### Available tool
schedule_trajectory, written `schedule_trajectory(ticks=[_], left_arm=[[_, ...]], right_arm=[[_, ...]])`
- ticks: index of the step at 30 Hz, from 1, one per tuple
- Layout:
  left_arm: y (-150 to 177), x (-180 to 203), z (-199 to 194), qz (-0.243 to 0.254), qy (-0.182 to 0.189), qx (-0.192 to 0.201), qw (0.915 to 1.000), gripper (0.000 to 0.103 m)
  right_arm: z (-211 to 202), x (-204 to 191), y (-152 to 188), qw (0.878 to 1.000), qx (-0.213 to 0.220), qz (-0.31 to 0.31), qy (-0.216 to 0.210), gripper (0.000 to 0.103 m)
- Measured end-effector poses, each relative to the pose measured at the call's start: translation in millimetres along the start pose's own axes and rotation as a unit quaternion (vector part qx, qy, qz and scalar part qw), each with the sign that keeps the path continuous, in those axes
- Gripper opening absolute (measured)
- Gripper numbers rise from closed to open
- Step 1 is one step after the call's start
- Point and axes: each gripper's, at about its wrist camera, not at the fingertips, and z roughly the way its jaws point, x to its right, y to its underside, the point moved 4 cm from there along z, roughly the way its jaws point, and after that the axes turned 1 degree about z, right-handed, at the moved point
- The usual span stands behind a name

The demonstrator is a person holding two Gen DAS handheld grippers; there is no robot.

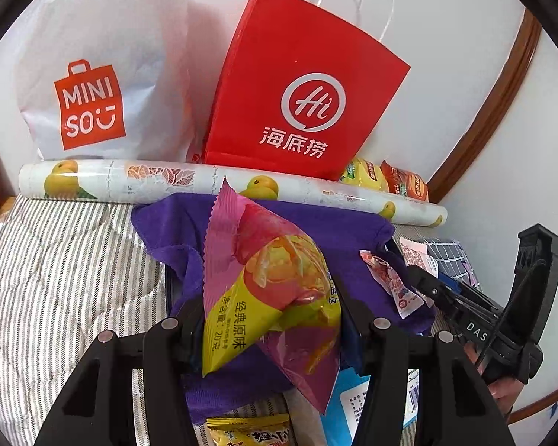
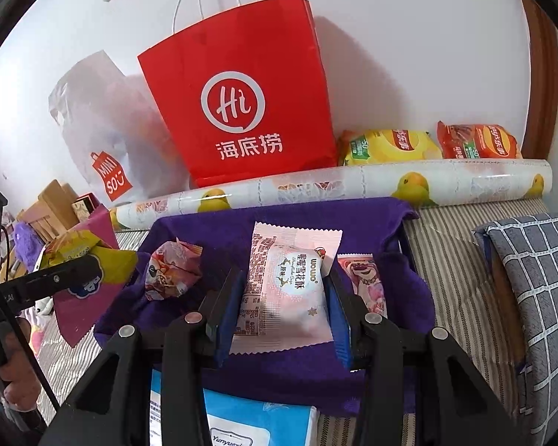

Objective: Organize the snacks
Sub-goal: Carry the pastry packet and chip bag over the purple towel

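My left gripper [image 1: 269, 308] is shut on a pink and yellow snack packet [image 1: 264, 282], held tilted above a purple cloth [image 1: 338, 223]. My right gripper [image 2: 284, 278] is shut on a pale pink snack packet [image 2: 282, 297], its blue pads pressing both long sides just over the purple cloth [image 2: 212, 230]. On that cloth lie a crumpled red and white wrapper [image 2: 171, 271] and a pink bear-print packet [image 2: 368, 286]. In the right wrist view the left gripper [image 2: 89, 265] with its packet [image 2: 93, 256] shows at the left. In the left wrist view the right gripper [image 1: 420, 278] shows at the right.
A red paper bag [image 2: 241, 104] and a white plastic bag [image 1: 93, 74] stand against the wall behind a fruit-print roll [image 2: 353, 182]. Yellow [image 2: 390, 145] and orange [image 2: 480, 141] chip bags lie beside the red bag. A grid-pattern pillow [image 2: 532, 278] is at right, a blue pack [image 2: 256, 423] near me.
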Motion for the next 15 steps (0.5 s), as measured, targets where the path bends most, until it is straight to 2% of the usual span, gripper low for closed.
schedule_trajectory(ticks=[15], left_arm=[[7.0,-9.9,19.7,-0.020,0.000,-0.015,0.9997,0.054]], right_arm=[[15.4,9.3,10.0,1.000,-0.017,0.012,0.012,0.043]])
